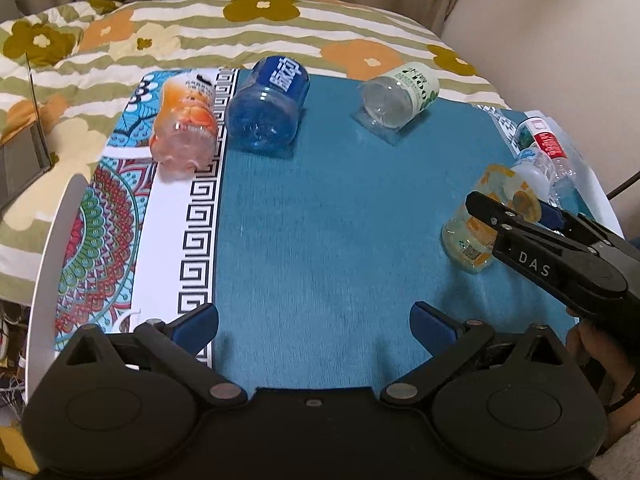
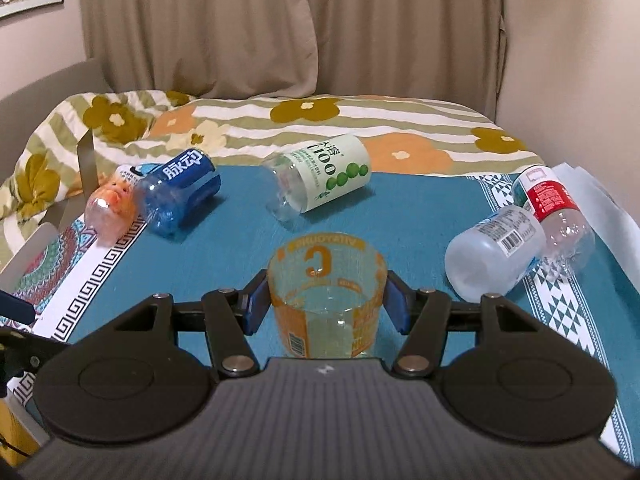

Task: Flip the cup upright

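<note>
Orange-printed cup (image 2: 326, 300) sits between right hand-held gripper (image 2: 326, 306) pads, seemingly clamped.

- A blue bottle-cup (image 2: 178, 196) lay on its side on the teal cloth (image 2: 420, 220)
- The orange one (image 2: 110, 208) touched it leftward
- A floral quilt (image 2: 320, 120) lay behind it

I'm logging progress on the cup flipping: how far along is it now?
Done: nothing stands upright yet. In hand: the right gripper is shut on the orange cup. Left: the pink cup, blue cup and green cup lie on their sides; left gripper is open.
</note>
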